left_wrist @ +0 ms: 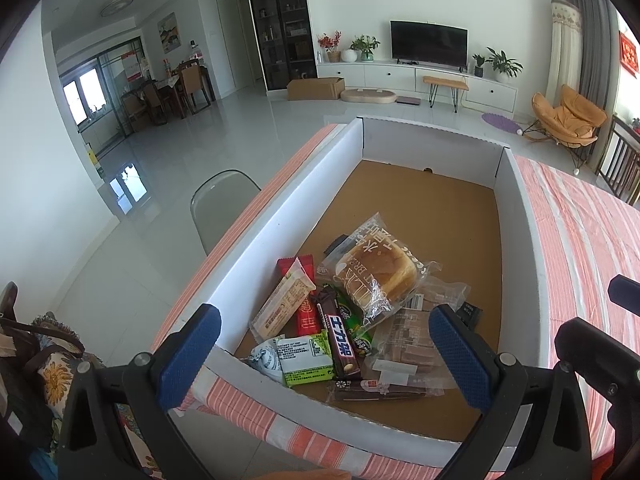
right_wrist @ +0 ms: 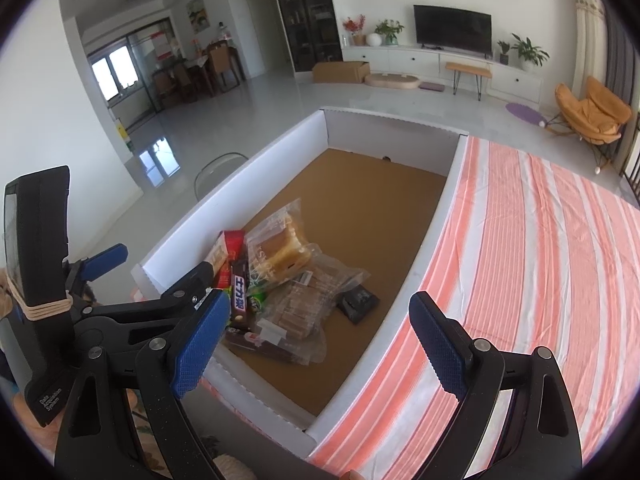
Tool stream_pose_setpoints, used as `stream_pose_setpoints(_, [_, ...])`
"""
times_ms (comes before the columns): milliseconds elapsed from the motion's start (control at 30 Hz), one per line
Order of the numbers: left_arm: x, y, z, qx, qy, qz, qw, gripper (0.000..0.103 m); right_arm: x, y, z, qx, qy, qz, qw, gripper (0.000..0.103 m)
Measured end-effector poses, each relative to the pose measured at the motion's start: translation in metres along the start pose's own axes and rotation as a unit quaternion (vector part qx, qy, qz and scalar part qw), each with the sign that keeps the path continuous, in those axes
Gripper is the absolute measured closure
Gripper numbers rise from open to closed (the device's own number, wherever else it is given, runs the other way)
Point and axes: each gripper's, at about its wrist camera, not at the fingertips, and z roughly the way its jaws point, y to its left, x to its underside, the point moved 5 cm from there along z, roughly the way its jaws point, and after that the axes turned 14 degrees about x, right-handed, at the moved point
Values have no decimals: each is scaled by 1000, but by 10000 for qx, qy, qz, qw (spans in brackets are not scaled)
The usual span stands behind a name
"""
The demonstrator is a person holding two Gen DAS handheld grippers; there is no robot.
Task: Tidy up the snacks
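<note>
You are holding the left tool above the near end of the white-walled box, its pads spread wide and gripping nothing; the right tool is hovering over the box's right wall, equally wide and empty. The snacks are lying heaped in the near-left part of the box: a bagged bread loaf is resting on top, a dark chocolate bar and a red stick pack are overlapping beside it, a clear bag of brown biscuits is sitting to the right, and a small black packet is lying apart. The far half of the box floor is showing bare cardboard, and the striped worktop is carrying nothing in view. This arrangement is fitting either snacks already gathered in or a pile awaiting sorting. When gripping any packet, you are best closing across its narrow width, taking the topmost item so the crinkly wrappers are not dragging neighbours
</note>
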Motion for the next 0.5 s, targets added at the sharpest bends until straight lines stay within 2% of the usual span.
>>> stream_pose_setpoints(500, [-6,4,-3,-19,-65,-44,10000,0,-2,2,1,39,2,-50,10000,10])
